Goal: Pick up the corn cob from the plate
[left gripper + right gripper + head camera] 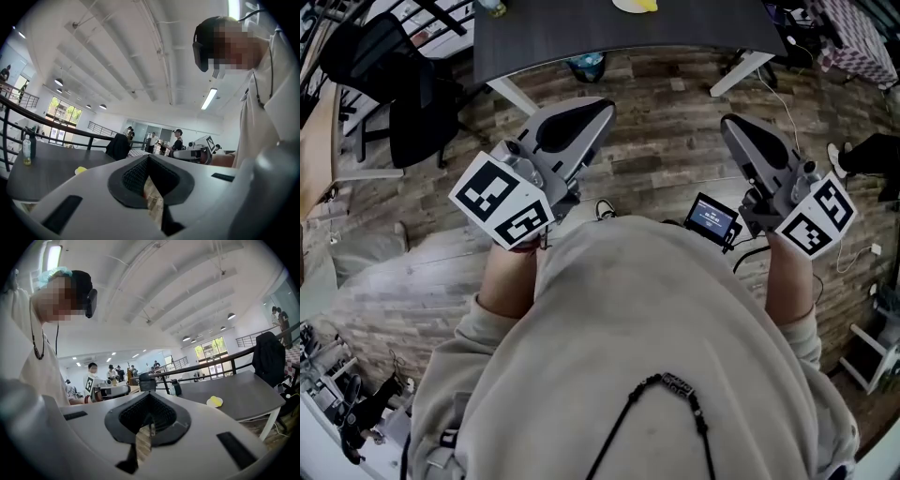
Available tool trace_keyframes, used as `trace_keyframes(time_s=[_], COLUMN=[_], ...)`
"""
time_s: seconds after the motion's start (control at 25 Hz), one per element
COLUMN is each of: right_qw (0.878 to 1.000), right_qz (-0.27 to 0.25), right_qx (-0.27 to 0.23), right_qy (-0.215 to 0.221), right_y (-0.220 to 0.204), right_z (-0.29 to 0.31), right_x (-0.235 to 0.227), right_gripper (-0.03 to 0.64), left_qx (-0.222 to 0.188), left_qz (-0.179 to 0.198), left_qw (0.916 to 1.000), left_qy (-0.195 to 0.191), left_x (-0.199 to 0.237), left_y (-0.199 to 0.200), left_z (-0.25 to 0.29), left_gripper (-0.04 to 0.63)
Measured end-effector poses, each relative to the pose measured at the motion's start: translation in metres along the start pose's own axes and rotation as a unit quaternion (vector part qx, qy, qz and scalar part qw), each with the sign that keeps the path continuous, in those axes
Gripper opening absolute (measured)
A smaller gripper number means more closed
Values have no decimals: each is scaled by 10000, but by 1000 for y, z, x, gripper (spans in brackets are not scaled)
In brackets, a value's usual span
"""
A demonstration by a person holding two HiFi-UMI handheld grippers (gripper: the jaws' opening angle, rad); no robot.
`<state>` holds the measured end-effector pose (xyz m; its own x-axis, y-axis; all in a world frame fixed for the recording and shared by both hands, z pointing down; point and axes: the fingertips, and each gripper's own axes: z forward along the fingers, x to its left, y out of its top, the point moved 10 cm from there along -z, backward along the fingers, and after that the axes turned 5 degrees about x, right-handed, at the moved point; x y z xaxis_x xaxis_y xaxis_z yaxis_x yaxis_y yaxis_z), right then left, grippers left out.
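While your left tool and right tool hang over the floor, jaws together and empty, the corn cob lies on the desk's plate.

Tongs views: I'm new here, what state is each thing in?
Left tongs: shut, empty.
Right tongs: shut, empty.
Corn cob: lying on the plate, untouched.
Plate: resting on the table.
Clear bottle: upright on the table.
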<state>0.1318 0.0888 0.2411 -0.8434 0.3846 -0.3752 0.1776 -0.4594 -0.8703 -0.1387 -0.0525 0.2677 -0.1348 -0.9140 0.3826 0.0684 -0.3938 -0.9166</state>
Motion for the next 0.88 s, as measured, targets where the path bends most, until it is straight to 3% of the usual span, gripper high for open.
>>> trace_keyframes(time_s=[0.24,0.56,0.76,0.88], right_qw=[9999,9988,9959,9937], right_qz=[-28,-107,-114,-167], right_qx=[111,212,281,260], right_qy=[17,427,848,1078], right_y=[12,16,35,41], right_z=[53,23,75,77], right_x=[-2,7,-8,-11], right_gripper=[14,15,14,14], left_qx=[-15,-69,-101,-111], left_qz=[77,-34,-114,-90], left_qw=[10000,9988,9954,9934], left_qy=[8,475,950,1137], left_x=[46,-7,19,7], left_y=[4,-7,3,5], left_z=[-14,-30,-51,-54], left_gripper=[6,6,6,6])
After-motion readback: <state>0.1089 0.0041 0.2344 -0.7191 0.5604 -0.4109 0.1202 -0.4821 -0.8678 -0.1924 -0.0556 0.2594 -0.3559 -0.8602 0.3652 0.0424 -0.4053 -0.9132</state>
